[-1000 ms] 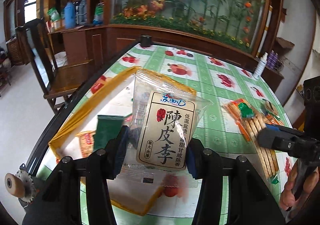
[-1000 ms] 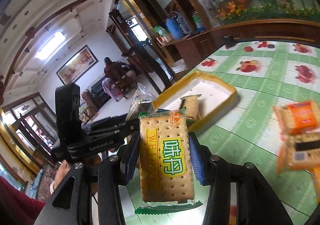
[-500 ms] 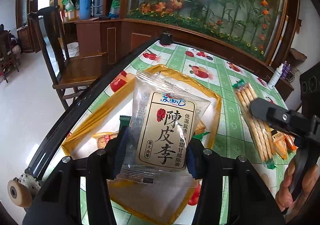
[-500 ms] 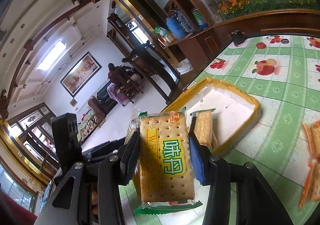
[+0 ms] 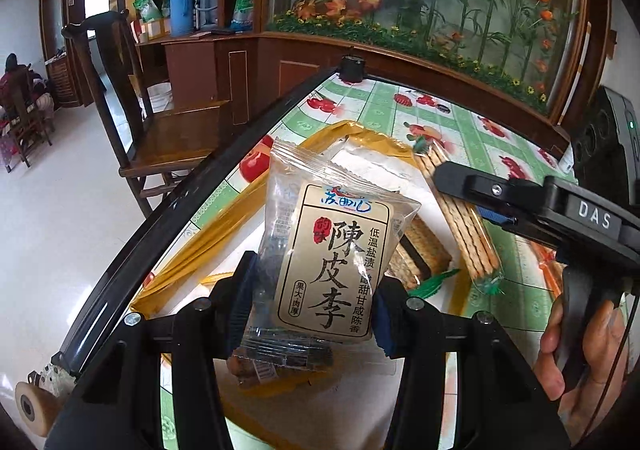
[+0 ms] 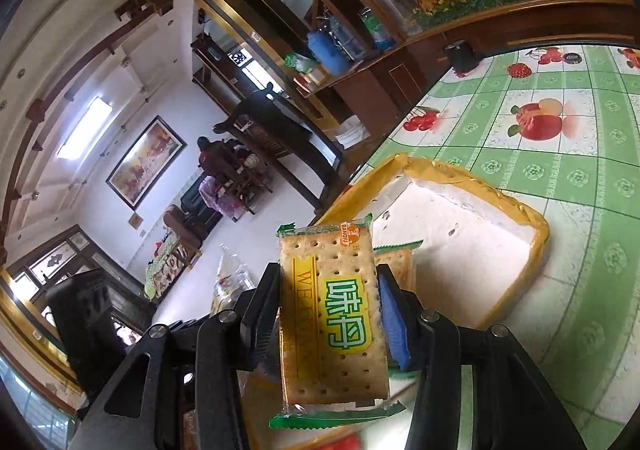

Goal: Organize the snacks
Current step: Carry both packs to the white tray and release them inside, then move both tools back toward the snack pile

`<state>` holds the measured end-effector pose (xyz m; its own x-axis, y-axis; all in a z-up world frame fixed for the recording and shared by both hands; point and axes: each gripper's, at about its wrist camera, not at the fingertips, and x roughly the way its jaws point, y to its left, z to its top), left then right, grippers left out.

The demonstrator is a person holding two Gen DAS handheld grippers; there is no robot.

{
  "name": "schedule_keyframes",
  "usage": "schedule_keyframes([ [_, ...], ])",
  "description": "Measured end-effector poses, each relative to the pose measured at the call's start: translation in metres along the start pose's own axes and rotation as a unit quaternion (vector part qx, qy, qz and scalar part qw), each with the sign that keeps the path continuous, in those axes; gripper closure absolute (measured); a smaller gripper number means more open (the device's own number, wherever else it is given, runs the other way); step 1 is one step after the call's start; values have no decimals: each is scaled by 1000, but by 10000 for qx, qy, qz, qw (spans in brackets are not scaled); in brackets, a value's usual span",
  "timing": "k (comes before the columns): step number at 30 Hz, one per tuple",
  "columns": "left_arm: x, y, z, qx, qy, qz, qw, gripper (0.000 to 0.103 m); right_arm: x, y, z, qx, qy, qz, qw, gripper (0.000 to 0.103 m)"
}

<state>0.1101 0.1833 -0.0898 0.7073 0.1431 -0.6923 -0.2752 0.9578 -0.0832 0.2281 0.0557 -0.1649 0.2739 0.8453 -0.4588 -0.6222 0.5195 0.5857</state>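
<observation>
My left gripper (image 5: 312, 302) is shut on a clear plum snack packet (image 5: 332, 250) with Chinese writing, held above the yellow-rimmed white tray (image 5: 224, 226). My right gripper (image 6: 328, 314) is shut on a green-trimmed cracker packet (image 6: 332, 314), held upright over the tray (image 6: 472, 234) near its front. In the left wrist view the right gripper (image 5: 460, 177) reaches in from the right with the cracker packet (image 5: 460, 217) edge-on. Another cracker packet (image 5: 420, 250) lies in the tray, also seen in the right wrist view (image 6: 396, 262).
The table (image 6: 580, 153) has a green fruit-print cloth and a black edge (image 5: 168, 209). A wooden chair (image 5: 160, 129) stands to the left of the table. A wooden cabinet with flowers (image 5: 400, 9) runs along the far side. Orange snack packets (image 5: 552, 274) lie on the cloth to the right.
Both grippers have moved left and over the tray, each still holding its packet. The right gripper's cracker packet has come close beside the left gripper's plum packet.
</observation>
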Motion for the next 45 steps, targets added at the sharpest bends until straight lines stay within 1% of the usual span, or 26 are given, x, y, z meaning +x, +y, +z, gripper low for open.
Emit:
schedule_keyframes([
  [4,6,-2,0,41,41,76,10000,54,9,-3,4,-39,14,-98,9999,56],
  [18,11,-4,-2,85,101,303,9995,54,17,-9,7,-216,62,-533,9983,55],
  [21,11,-3,-3,32,127,355,9993,54,19,-8,8,-255,76,-613,9978,55],
  [23,12,-1,-2,-41,169,398,9991,53,21,-8,8,-279,95,-674,9973,53],
  [24,12,0,-2,-80,194,413,9989,50,23,-8,8,-283,120,-706,9970,53],
  [25,12,1,-1,-129,215,431,9988,38,23,-8,8,-290,103,-716,9970,53],
  [26,10,2,-1,-151,201,463,9986,29,22,-7,8,-295,82,-709,9970,52],
  [27,7,4,0,-167,141,528,9984,19,22,-7,8,-293,66,-699,9971,51],
  [29,0,5,2,-179,30,574,9982,18,18,-5,9,-309,33,-699,9971,48],
  [30,-2,6,4,-212,14,582,9981,18,15,-4,9,-327,8,-708,9970,45],
  [35,-10,1,5,-195,-31,553,9983,18,-15,-4,10,-264,-218,-670,9972,45],
  [41,-23,-26,5,5,-153,386,9991,19,-76,-9,3,-146,-600,-764,9952,43],
  [43,-27,-38,5,102,-178,314,9993,19,-100,-13,-2,-110,-753,-817,9937,40],
  [45,-30,-51,4,222,-209,230,9993,19,-122,-17,-8,-74,-878,-905,9920,36],
])
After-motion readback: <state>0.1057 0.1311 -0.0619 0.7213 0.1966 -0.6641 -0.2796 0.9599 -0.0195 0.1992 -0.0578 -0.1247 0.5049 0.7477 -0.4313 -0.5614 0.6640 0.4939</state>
